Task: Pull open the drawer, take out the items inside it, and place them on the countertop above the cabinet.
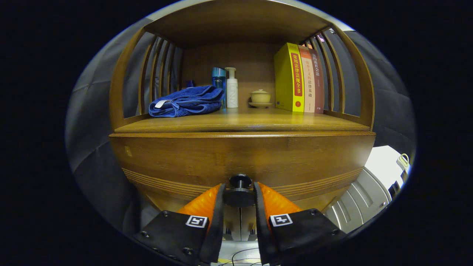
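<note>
Right up against the drawer front [240,159], gripper [239,192] closed around the black knob [239,188], both orange fingers [201,203] pressing its sides. Drawer looks shut, flush under the worktop [240,123], so can't see anything inside. Up on the worktop: a folded blue towel [186,101], a blue bottle [218,79] and white pump bottle [231,88] just behind it, a small lidded cup on a saucer [260,98], then three books [300,77] standing upright by the slats.
</note>
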